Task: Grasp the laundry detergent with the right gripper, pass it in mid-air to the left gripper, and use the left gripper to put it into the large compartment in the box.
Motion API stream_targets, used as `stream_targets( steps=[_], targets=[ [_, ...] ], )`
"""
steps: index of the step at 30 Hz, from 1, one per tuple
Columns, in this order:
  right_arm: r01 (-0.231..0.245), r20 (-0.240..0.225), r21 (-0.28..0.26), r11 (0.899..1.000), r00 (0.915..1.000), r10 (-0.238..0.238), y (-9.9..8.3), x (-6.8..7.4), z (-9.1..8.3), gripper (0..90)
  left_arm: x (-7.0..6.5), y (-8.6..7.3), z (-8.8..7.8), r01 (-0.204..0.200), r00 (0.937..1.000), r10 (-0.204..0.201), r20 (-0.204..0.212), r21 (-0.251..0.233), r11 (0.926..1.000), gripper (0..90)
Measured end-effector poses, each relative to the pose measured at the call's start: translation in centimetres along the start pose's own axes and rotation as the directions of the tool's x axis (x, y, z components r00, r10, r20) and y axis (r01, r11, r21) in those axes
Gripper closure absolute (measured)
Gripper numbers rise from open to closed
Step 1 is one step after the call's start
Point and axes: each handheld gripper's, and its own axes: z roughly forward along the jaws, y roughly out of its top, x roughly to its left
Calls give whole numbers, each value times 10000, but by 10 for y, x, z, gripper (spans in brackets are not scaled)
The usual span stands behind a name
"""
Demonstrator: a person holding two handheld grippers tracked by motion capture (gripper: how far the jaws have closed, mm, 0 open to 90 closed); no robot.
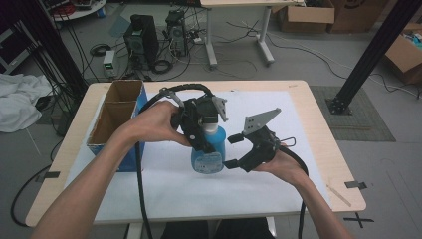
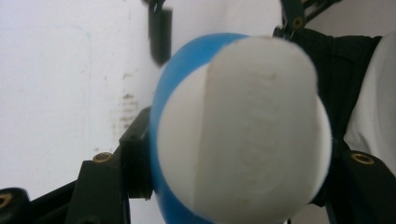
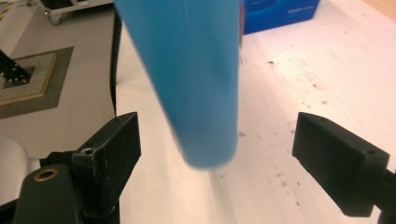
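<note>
So here's what we've got on the desk point(image 1: 308, 149), which has a white sheet over most of it. Our left hand point(image 1: 159, 122) comes in from the lower left with the forearm angled up toward the middle, wrist bent so the left tongs point(image 1: 201, 132) point down and slightly right. Those tongs are clamped tight on the upper part of a blue bottle point(image 1: 209, 152). In the left gripper view the bottle's white cap point(image 2: 252, 130) sits right up against the lens, with the black jaws pressed against the blue body on either side of it.

Our right hand point(image 1: 281, 164) comes up from the lower right, palm up, cradling the right tongs point(image 1: 233, 151) so they point left toward the bottle, with the grey three-cornered plate point(image 1: 260, 119) sticking up on top. These tongs are spread wide. In the right gripper view the bottle point(image 3: 191, 79) hangs between the two jaws with clear gaps on both sides, so nothing is being gripped there. In the high view the jaw tips sit just beside the bottle's right side, one near its shoulder and one near the label point(image 1: 206, 162).

The bottle stands roughly upright near the middle of the desk. We can't tell whether its base rests on the sheet or hangs just above it. A blue cardboard box point(image 1: 119, 119) with an open top sits to the left, near the left forearm.
</note>
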Motion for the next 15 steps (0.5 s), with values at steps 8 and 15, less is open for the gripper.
stream_targets(
  steps=[8,15],
  targets=[
    [-564,743,182,9982,9957,549,-11,-3,-13,155,10,-11,-20,1124,9917,-1120,-631,18,9937,384],
    [-848,990,316,9959,9918,813,-20,-5,-16,157,22,-18,-37,2289,9668,-2269,-1179,38,9734,385]
  ],
)
